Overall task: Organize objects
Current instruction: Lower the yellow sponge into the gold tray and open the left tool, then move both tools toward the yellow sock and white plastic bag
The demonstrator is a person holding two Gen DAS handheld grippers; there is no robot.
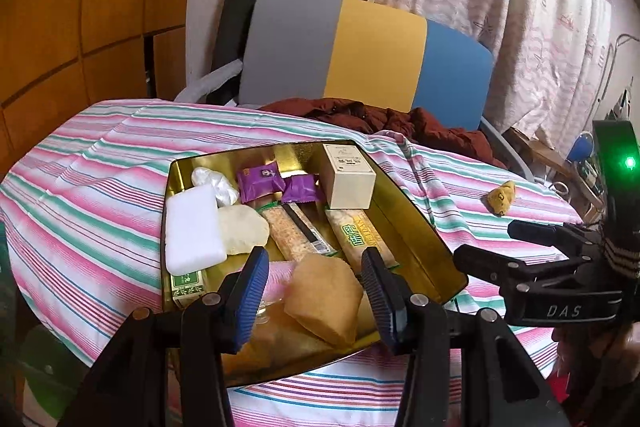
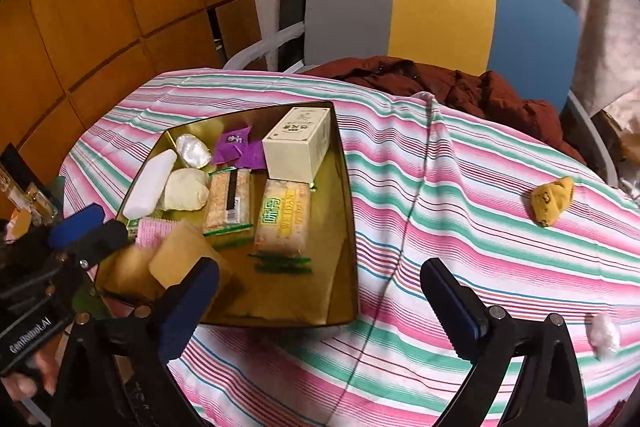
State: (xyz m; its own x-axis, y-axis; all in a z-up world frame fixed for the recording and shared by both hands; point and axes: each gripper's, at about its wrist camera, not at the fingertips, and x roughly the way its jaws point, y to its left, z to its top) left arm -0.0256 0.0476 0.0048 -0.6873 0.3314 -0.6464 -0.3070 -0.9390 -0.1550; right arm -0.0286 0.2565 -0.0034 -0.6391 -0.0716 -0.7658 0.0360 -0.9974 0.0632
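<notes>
Two snack bars lie lengthwise.

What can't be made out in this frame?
- Tin's near corner: left view, hidden by the left gripper.
- Whether the tan packet is gripped: unclear in both views.
- Lettering on the cream box: too small.
- White wad: right view, blurred at the edge.

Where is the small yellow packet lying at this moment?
The small yellow packet lies alone on the striped tablecloth, well to the right of the gold tin and near the table's far right edge, in front of the chair.
</notes>
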